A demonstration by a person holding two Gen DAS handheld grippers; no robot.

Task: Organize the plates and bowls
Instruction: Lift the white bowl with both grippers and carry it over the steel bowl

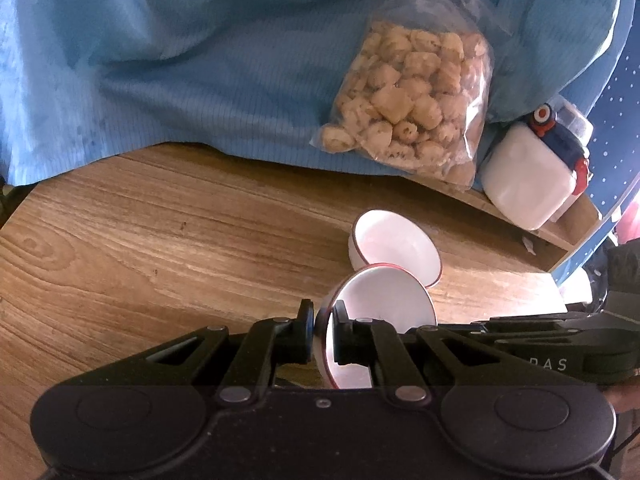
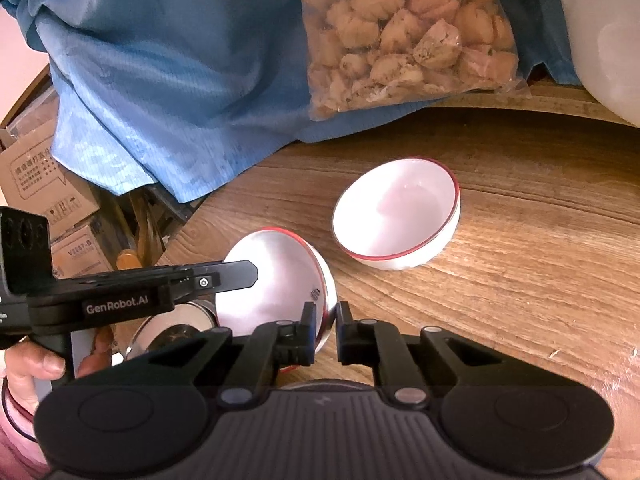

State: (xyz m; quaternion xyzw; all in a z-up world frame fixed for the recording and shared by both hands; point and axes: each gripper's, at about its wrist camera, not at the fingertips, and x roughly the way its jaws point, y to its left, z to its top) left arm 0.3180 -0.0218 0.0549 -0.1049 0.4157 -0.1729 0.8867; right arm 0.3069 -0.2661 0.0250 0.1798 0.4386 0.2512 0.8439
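Note:
Two white bowls with red rims are on a wooden table (image 1: 160, 240). The near bowl (image 1: 384, 304) (image 2: 276, 276) is tilted, its opening facing away from me. My left gripper (image 1: 322, 320) is shut on that bowl's left rim. My right gripper (image 2: 325, 320) is shut on the right rim of the same bowl. In the right wrist view the left gripper's fingers (image 2: 240, 274) reach the bowl from the left. The far bowl (image 1: 394, 244) (image 2: 396, 208) sits just beyond, free of both grippers.
A clear bag of pale snack pieces (image 1: 412, 96) (image 2: 404, 32) lies on a blue cloth (image 1: 180, 60) at the back. A white plastic jug (image 1: 528, 176) stands at the right. Cardboard boxes (image 2: 44, 188) and a metal lid (image 2: 176, 324) lie past the table's left edge. A hand (image 2: 36, 368) holds the left gripper.

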